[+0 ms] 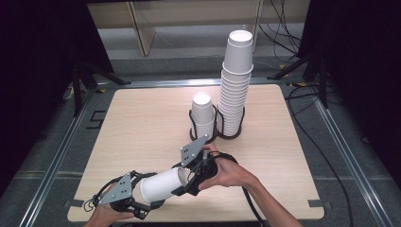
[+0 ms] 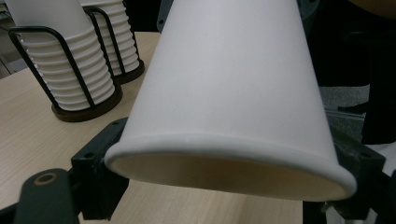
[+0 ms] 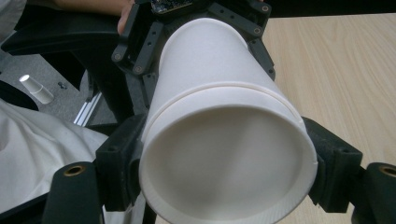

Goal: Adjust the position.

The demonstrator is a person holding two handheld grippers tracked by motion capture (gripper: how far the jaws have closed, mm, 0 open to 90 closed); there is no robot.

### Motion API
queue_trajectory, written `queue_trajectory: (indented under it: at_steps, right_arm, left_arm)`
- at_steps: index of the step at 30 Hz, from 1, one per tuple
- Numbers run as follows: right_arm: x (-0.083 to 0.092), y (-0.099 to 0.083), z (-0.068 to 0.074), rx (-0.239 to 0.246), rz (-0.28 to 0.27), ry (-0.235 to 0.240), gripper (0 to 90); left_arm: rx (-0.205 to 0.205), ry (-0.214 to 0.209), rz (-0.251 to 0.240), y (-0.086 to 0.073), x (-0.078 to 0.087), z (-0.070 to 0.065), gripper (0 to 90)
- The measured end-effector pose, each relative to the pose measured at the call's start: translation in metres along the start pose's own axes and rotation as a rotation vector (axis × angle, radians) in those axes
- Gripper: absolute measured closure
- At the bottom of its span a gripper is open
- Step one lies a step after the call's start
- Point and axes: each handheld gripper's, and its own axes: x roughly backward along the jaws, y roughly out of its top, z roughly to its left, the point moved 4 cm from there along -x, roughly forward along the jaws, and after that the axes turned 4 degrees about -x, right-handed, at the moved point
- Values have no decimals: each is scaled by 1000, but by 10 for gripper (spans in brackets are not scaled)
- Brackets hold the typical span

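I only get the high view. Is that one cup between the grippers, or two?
Observer: It looks like two. In the right gripper view a rim line rings the body: an outer cup with an inner cup poking out of it.
Operator: Who holds which?
Observer: The right gripper clamps the outer cup near its base. The left gripper clamps the inner cup at its open rim.
Operator: Did any cup fall?
Observer: A small cup lies on the grey floor.
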Motion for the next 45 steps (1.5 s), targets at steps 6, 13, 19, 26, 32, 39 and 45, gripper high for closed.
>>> queue_trajectory:
  at_steps: [6, 13, 19, 26, 32, 39, 45]
  right_arm:
    - [-3, -3, -3, -22, 3, 16, 250]
    - [2, -3, -1, -30, 35, -47, 175]
    - [2, -1, 4, 19, 103, -125, 175]
    - [-9, 4, 11, 115, 208, -190, 176]
    - [-19, 8, 13, 166, 271, -211, 181]
    - [-27, 9, 12, 199, 325, -198, 197]
    - [-35, 6, 13, 200, 371, -179, 219]
  left_arm:
    - [-1, 3, 18, 0, -1, -1, 173]
    - [-16, 10, 102, -1, 0, 1, 176]
    - [-32, 26, 187, -3, -3, 2, 175]
    - [-56, 25, 253, -1, -3, 2, 174]
    - [-67, 14, 238, 3, -4, -2, 174]
    - [-82, 2, 233, 7, -4, -4, 173]
    - [-82, -5, 220, 8, -4, -6, 171]
